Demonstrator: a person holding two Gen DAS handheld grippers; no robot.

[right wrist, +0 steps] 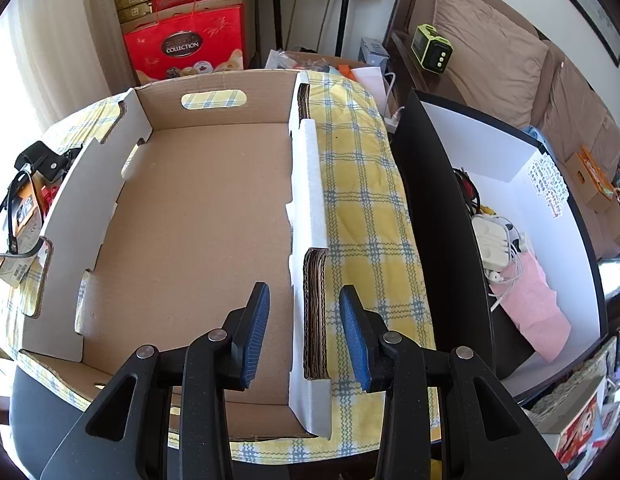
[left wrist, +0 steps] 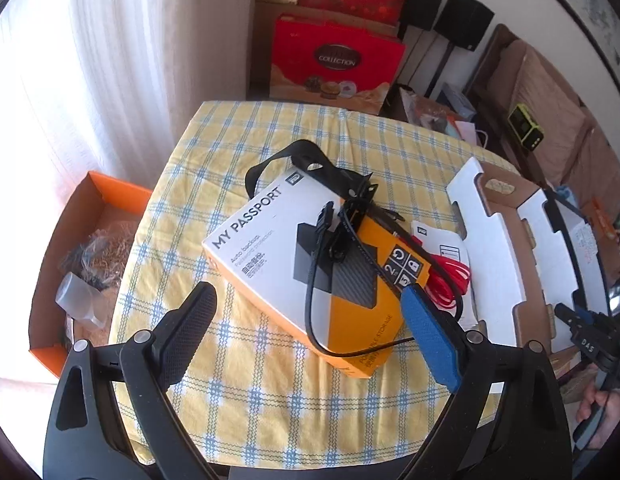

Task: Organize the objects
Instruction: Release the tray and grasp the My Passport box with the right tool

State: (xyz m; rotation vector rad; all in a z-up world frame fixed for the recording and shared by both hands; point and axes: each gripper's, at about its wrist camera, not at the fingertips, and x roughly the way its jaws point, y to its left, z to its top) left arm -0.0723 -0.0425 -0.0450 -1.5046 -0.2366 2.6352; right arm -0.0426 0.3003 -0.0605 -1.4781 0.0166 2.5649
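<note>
The left hand-held gripper (left wrist: 308,332) hangs above the near side of the table (left wrist: 270,396) with its jaws spread wide and nothing between them; one finger wears a black pad, the other a blue one. Just ahead of it lies the hard-drive box (left wrist: 310,272), white and orange, printed MY PASSPORT, flat on the yellow checked cloth. A black cable (left wrist: 310,300) is draped over the box, and a black strap (left wrist: 294,156) curls behind its far corner. A coil of red cable (left wrist: 446,284) sits just beside the box on its right, on top of a white leaflet (left wrist: 450,248). Off the table's left edge stands an orange carton (left wrist: 110,196) with loose packing inside. The right hand-held gripper (right wrist: 304,336) is also parted and holds nothing; its blue pads straddle the near right wall of the cardboard tray (right wrist: 198,216) without touching it. The tray rests on the table, bare brown inside, with white outer walls. To the right of the table stands a black-edged white bin (right wrist: 526,160) holding white chargers (right wrist: 492,240), earphones and a pink cloth (right wrist: 530,308).
</note>
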